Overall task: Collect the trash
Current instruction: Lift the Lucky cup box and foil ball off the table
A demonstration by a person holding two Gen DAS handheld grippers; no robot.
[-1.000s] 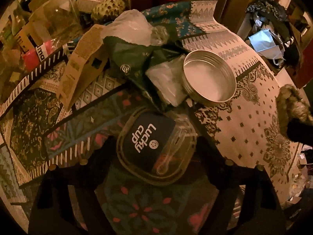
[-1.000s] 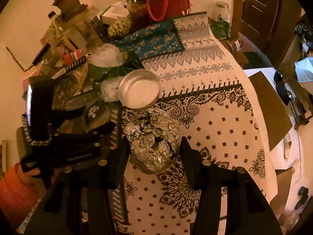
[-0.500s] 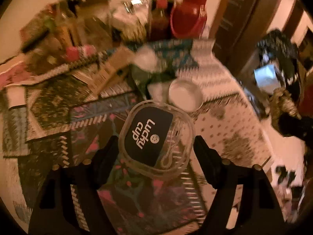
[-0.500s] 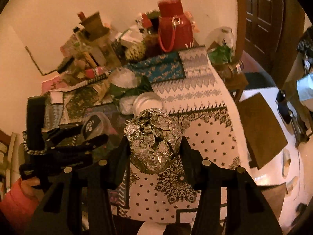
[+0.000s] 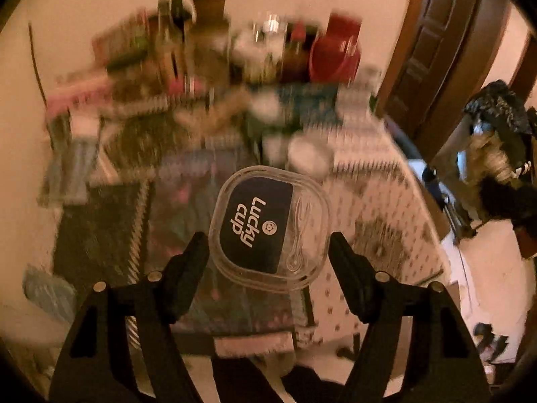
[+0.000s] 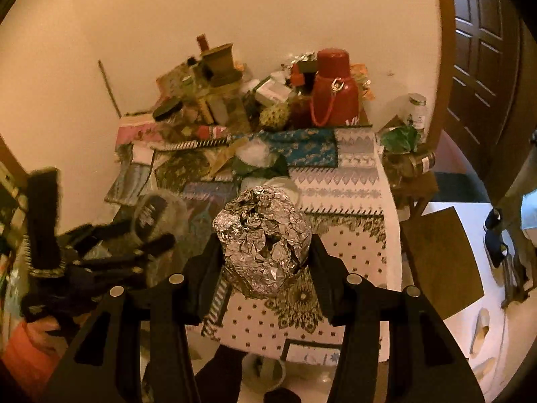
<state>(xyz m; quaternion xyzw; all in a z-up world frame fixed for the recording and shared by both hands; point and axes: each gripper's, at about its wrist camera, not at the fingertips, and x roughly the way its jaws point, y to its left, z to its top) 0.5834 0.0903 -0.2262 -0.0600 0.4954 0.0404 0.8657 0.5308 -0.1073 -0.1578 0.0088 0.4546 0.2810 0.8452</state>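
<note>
The left gripper (image 5: pixel 266 247) holds a clear plastic container (image 5: pixel 270 223), its fingers having just closed further onto its sides, above the table (image 5: pixel 379 208) near its front edge. The right gripper (image 6: pixel 265 252) has its fingers clamped on a crumpled foil ball (image 6: pixel 263 240), also clear of the table with open cloth beneath. Clutter (image 6: pixel 255 100) crowds the table's far edge against the wall; the left view is blurred there.

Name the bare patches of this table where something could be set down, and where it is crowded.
Free: the white dotted cloth along the table's right edge, at the near end. Crowded: the far end around the red flask, and wrappers mid-table.
</note>
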